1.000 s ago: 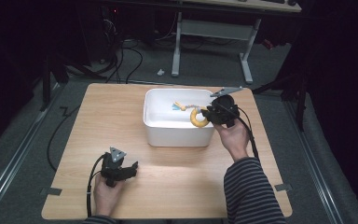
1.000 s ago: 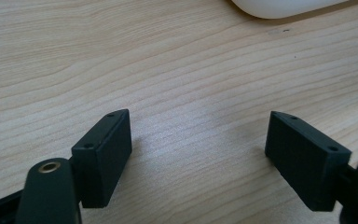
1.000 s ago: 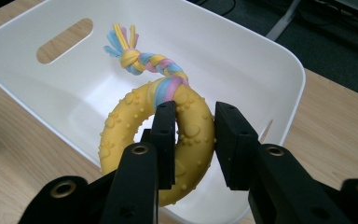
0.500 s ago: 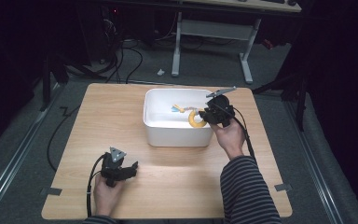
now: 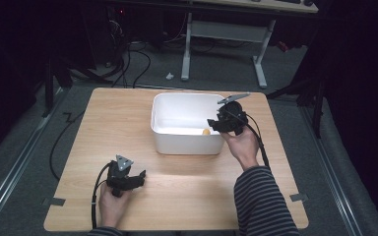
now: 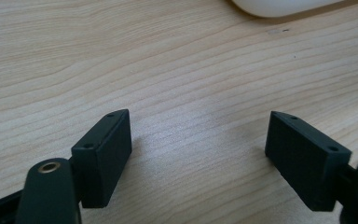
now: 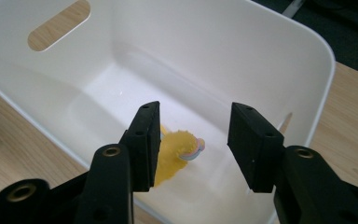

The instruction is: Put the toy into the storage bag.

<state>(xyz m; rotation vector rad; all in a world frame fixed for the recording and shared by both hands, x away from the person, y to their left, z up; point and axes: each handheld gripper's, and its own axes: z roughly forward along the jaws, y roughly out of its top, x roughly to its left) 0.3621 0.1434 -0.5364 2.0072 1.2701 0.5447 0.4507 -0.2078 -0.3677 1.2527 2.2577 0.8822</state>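
Dark floor, trailing cables and the legs of another desk ring the pale wooden table point(image 5: 177, 187) where I work. On it sits a white bin point(image 5: 167, 132), open at the top, with a slot handle cut through its far wall as my right gripper's camera looks at it.

My right gripper point(image 7: 193, 140) hangs over the bin's rim, tipped down into it, jaws apart with nothing between them. Just below and beyond the gap, nearer my left jaw, a yellow toy point(image 7: 175, 149) lies on the bin's floor; it seems to be a soft thing with a pastel band at one end, though I cannot make out exactly what it is. From above it shows as a small yellow spot point(image 5: 206, 131) near the bin's near wall, right under my right gripper point(image 5: 215, 123). I judge the toy belongs in the bin, and my open jaws above it fit either a drop or a coming grasp; I cannot say which.

My left gripper point(image 6: 198, 154) rests low on the bare wood well short of the bin, whose rounded base peeks in beyond the jaws. Its jaws stand wide apart and empty, probably parked out of the way. From above it lies near the table's front edge point(image 5: 140, 176).
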